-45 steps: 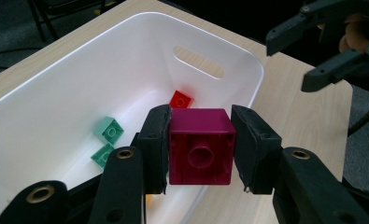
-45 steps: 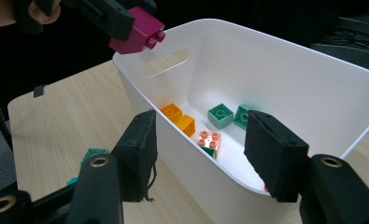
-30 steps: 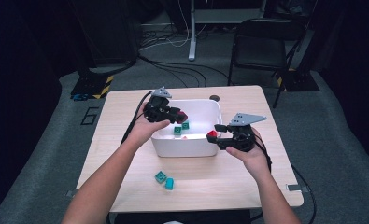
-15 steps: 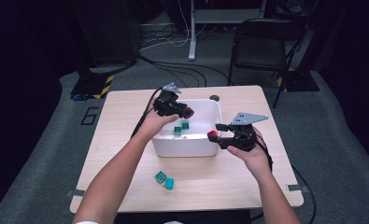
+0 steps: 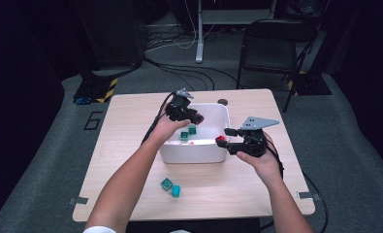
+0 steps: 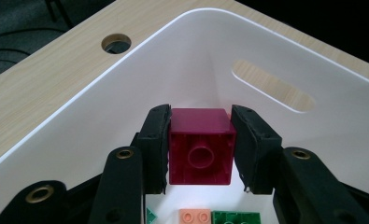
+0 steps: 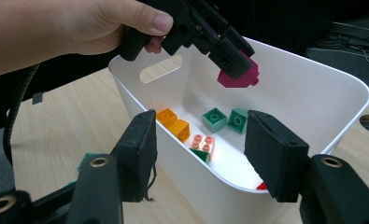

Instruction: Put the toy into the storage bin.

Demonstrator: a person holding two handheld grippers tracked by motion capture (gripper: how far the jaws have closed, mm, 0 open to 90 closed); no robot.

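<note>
My left gripper (image 5: 197, 118) is shut on a magenta brick (image 6: 201, 145), held above the inside of the white bin (image 5: 194, 155) near its far left side. From the right gripper view the same magenta brick (image 7: 240, 77) hangs over the bin's rim (image 7: 313, 70), gripped by the left gripper (image 7: 233, 60). My right gripper (image 7: 201, 140) stands open at the bin's near right corner with nothing between its jaws. In the bin lie orange bricks (image 7: 173, 122), teal-green bricks (image 7: 224, 119) and a peach brick (image 7: 203, 142). A red sliver (image 7: 261, 185) shows by the right jaw.
Two teal bricks (image 5: 167, 183) lie on the wooden table (image 5: 131, 145) in front of the bin. A round hole (image 5: 222, 102) sits in the tabletop behind the bin. A black chair (image 5: 271, 43) and floor cables stand beyond the table.
My left gripper has carried the magenta brick rightward, from the bin's left edge to over its inside. The right gripper has barely moved.
</note>
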